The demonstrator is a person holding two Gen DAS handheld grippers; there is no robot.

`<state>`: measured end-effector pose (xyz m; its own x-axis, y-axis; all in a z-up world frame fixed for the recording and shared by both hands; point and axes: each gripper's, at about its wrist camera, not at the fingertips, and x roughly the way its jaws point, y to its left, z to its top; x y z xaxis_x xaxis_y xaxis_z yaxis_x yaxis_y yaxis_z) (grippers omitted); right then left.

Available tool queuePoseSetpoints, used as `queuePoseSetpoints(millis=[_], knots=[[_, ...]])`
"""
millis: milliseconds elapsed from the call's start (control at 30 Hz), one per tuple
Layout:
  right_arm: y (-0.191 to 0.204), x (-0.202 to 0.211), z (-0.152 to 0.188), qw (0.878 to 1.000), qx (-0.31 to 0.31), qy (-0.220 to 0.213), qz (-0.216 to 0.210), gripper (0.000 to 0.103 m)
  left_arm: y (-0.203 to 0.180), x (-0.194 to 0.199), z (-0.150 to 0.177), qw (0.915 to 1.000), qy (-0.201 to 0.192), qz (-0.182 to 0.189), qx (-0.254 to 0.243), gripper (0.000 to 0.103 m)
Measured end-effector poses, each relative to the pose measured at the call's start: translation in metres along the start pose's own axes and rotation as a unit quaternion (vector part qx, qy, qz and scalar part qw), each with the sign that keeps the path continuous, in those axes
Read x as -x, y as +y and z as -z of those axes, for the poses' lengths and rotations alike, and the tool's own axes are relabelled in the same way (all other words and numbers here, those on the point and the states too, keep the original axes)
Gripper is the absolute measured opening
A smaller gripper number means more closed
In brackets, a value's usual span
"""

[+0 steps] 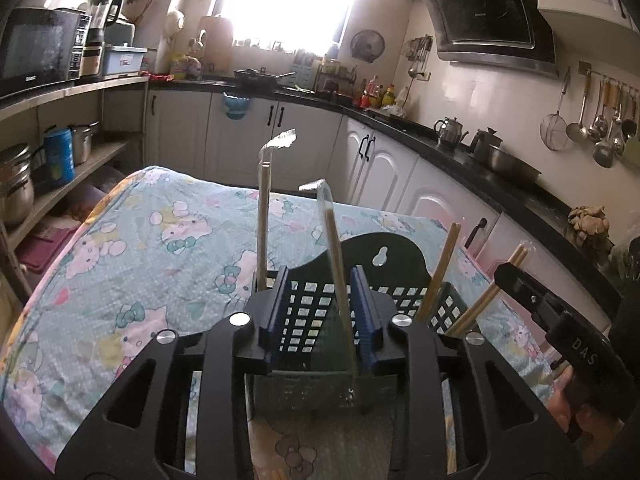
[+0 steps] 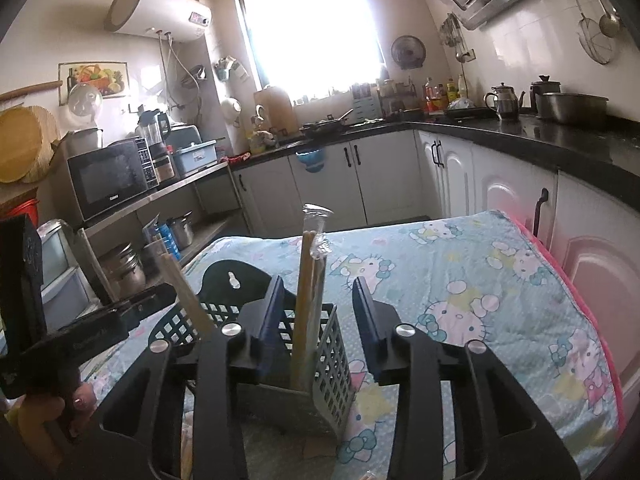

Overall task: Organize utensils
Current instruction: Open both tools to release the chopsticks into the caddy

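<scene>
A dark perforated utensil holder [image 1: 316, 368] stands on the table with the Hello Kitty cloth [image 1: 132, 256]. Wrapped chopsticks [image 1: 338, 272] and a second wrapped pair [image 1: 263, 220] stand upright in it; bare chopsticks [image 1: 438, 276] lean in its right part. My left gripper [image 1: 322, 300] is open, its blue pads either side of the wrapped chopsticks, which lie near the right pad. In the right wrist view the holder [image 2: 320, 356] holds a wrapped pair [image 2: 308, 296] between the pads of my open right gripper [image 2: 320, 312], touching neither.
White cabinets [image 1: 384, 168] and a black counter [image 1: 500, 184] with kettles run along the right. Shelves with pots [image 1: 48, 168] and a microwave [image 1: 36, 48] stand at left. The other gripper's body [image 2: 80, 320] shows at the left of the right wrist view.
</scene>
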<state>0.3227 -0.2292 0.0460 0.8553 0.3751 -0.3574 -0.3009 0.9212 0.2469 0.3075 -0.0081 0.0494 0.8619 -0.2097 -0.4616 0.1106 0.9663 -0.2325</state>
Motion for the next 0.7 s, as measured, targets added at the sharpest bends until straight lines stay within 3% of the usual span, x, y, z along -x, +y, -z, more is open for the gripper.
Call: queuePoseSetpoints(millis=[133, 267, 533, 700], knots=[[0.003, 0.002, -0.002, 1.0, 0.004, 0.007, -0.001, 0.049, 0.0, 0.003, 0.001, 1.0, 0.006, 0.001, 0.002, 0.039], [0.004, 0.003, -0.001, 1.0, 0.006, 0.022, 0.002, 0.054, 0.0, 0.007, 0.007, 0.9999, 0.012, 0.003, 0.006, 0.05], [0.006, 0.017, 0.007, 0.999, 0.019, 0.035, 0.008, 0.066, 0.008, 0.018, 0.027, 0.9988, 0.035, 0.0, 0.035, 0.088], [0.004, 0.027, 0.013, 0.999, 0.026, 0.042, 0.013, 0.067, 0.014, 0.029, 0.038, 0.9977, 0.044, 0.008, 0.052, 0.091]])
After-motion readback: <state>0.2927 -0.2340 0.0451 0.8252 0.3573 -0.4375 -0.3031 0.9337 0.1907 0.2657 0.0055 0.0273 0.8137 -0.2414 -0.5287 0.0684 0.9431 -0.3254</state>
